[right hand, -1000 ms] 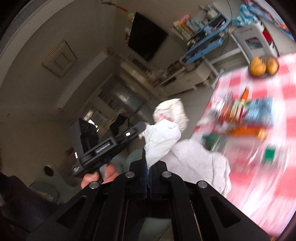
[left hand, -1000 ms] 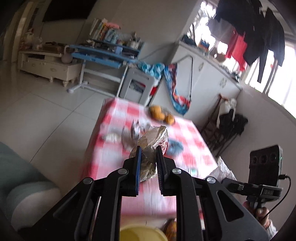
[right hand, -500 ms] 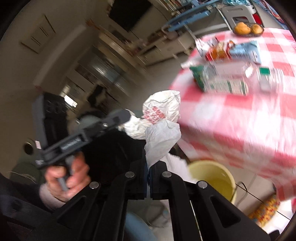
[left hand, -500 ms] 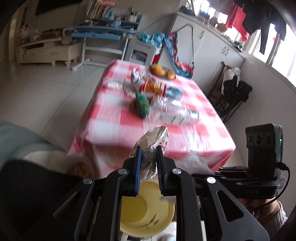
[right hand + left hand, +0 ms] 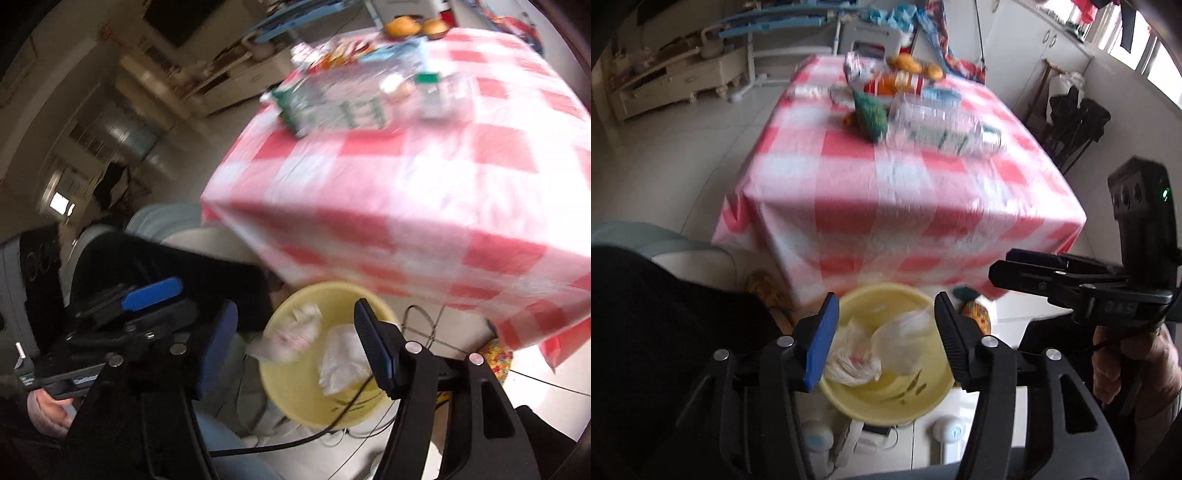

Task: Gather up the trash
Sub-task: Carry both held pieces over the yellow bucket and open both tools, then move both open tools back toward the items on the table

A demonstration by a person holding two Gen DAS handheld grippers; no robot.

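Across the upper frame, the checked table [image 5: 886, 192] still carried a clear bottle [image 5: 945, 129], a green packet [image 5: 870, 112] and other wrappers, so most collecting remained. Low centre, the yellow bin [image 5: 882, 402] already held crumpled white trash [image 5: 871, 350]. The left gripper [image 5: 884, 343] and right gripper [image 5: 291, 347] hung over it, jaws opening, nothing between them.

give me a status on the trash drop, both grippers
Left gripper and right gripper opening, nothing between the fingers. Crumpled wrappers in the yellow bin. Clear bottle and packets on the table. Nothing in the way.
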